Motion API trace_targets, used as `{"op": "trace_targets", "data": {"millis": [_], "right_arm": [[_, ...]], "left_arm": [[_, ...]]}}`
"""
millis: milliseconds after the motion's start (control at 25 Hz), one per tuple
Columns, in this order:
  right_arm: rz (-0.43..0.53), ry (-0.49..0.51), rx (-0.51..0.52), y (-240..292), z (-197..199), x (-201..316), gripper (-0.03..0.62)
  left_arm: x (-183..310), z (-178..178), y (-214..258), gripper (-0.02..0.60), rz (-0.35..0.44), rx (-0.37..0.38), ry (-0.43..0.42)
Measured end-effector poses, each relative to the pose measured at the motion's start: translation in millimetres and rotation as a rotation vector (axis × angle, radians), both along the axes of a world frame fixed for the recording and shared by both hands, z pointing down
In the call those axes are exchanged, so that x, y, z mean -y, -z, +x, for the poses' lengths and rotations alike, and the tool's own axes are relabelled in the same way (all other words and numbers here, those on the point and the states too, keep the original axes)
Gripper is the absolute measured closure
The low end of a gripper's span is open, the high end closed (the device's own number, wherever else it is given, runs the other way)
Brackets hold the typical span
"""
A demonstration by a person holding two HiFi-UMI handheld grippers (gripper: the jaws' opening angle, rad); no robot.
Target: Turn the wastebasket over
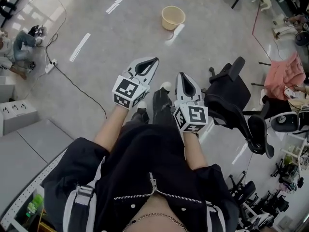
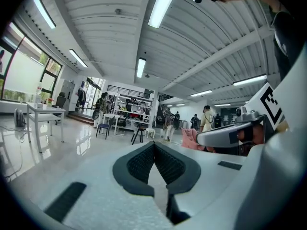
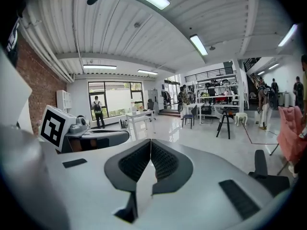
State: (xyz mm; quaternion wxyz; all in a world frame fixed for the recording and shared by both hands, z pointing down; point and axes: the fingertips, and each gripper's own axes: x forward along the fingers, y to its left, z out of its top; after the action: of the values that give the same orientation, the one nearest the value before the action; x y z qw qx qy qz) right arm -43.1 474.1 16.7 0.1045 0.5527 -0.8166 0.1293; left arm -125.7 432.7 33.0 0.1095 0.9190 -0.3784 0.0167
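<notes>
The wastebasket (image 1: 173,17) stands upright, well beyond both closed jaws.

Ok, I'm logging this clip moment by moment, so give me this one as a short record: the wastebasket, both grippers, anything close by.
wastebasket: beige, upright, mouth up, on the floor ahead
left gripper: jaws together, nothing between them
right gripper: jaws together, nothing between them
contact: neither gripper touches the wastebasket
nearby: black office chair beside the right gripper
task: not yet turned over
</notes>
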Motion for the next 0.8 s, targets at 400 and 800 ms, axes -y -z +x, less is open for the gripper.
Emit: {"op": "trace_targets", "data": {"millis": [400, 800], "right_arm": [[-0.034, 0.065, 0.03, -22.3, -13.5, 30.8, 0.583], [-0.048, 0.06, 0.071, -39.2, 24.6, 110.0, 0.583]], "left_arm": [[27.5, -12.4, -20.6, 0.577, -0.047, 0.009, 0.05], [94.9, 29.9, -29.3, 0.577, -0.055, 0.061, 0.032]]}}
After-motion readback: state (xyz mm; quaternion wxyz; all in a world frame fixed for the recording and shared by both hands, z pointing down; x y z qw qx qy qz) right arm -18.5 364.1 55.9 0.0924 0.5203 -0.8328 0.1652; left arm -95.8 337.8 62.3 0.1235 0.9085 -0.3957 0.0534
